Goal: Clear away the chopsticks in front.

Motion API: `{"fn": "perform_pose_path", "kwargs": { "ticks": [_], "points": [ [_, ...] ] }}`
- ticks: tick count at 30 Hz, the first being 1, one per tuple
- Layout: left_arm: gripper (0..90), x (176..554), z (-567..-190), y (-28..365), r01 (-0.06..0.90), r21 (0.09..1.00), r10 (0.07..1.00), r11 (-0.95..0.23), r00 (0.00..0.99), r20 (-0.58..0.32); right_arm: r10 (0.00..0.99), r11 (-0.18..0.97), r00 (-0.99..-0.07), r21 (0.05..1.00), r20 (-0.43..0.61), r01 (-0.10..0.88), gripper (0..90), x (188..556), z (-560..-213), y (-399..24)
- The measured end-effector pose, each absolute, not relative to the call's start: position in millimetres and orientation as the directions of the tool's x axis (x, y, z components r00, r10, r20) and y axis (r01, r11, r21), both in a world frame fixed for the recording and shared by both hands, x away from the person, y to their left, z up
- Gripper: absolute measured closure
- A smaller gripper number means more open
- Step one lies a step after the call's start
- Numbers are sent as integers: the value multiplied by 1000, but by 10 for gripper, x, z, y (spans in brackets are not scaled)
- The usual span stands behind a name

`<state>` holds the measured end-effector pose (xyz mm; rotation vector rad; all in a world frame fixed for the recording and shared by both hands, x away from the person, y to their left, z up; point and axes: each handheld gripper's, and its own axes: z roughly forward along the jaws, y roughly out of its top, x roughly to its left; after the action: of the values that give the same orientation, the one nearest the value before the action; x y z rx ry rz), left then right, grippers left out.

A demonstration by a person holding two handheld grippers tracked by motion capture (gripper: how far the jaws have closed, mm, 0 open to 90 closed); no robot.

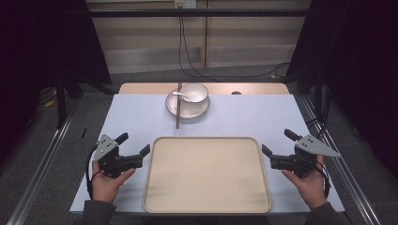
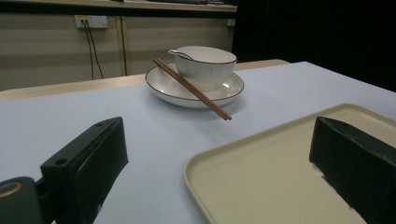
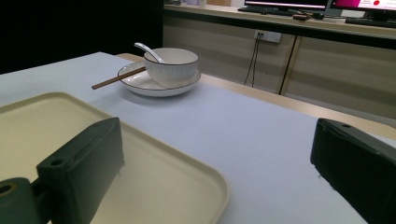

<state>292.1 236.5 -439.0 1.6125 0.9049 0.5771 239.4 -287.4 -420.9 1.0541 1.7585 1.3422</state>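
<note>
Pale blue table (image 1: 263,117) under a dim room, wall sockets and cables behind; beige tray (image 1: 206,174) sits bare at 6 o'clock, nearest the person, likely staged as the landing spot; white plate (image 1: 187,107) at 12 o'clock carries a white bowl (image 1: 194,93) with a spoon (image 1: 180,95) leaning inside, handle toward 9; brown chopsticks (image 1: 179,108) rest across the plate's 9 o'clock rim, tips overhanging onto the table toward the tray, so they look easy to pinch from the free end; left gripper (image 1: 133,144) hovers at the tray's 9 o'clock edge, jaws spread wide, nothing between them; right gripper (image 1: 277,143) mirrors it at 3 o'clock, jaws equally wide and bare; both well apart from the dishes, aimed roughly toward 12, which reads as a ready pose flanking the tray before any reach; dishes untouched, nothing on the tray yet.
</note>
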Motion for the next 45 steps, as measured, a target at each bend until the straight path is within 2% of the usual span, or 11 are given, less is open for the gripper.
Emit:
{"fn": "perform_pose_path", "kwargs": {
  "ticks": [10,14,33,40,45],
  "points": [
    [41,2971,-4404,2259,276,958,807,-81,582,-99,873,154,-485,968,-41,196,22,2344,-4204,-2786],
    [41,3053,-4368,2190,285,957,805,-52,579,-128,867,161,-497,966,-39,204,22,2330,-4221,-2782],
    [63,3853,-4300,1791,362,928,821,-87,554,-139,869,148,-494,962,-17,227,23,2267,-4244,-2839],
    [80,4126,-4333,1648,395,915,840,-79,520,-152,872,146,-490,960,-11,238,25,2263,-4263,-2845],
    [89,4295,-4348,1565,403,910,860,-93,493,-130,866,143,-500,962,-8,233,27,2255,-4258,-2843]
  ]
}}
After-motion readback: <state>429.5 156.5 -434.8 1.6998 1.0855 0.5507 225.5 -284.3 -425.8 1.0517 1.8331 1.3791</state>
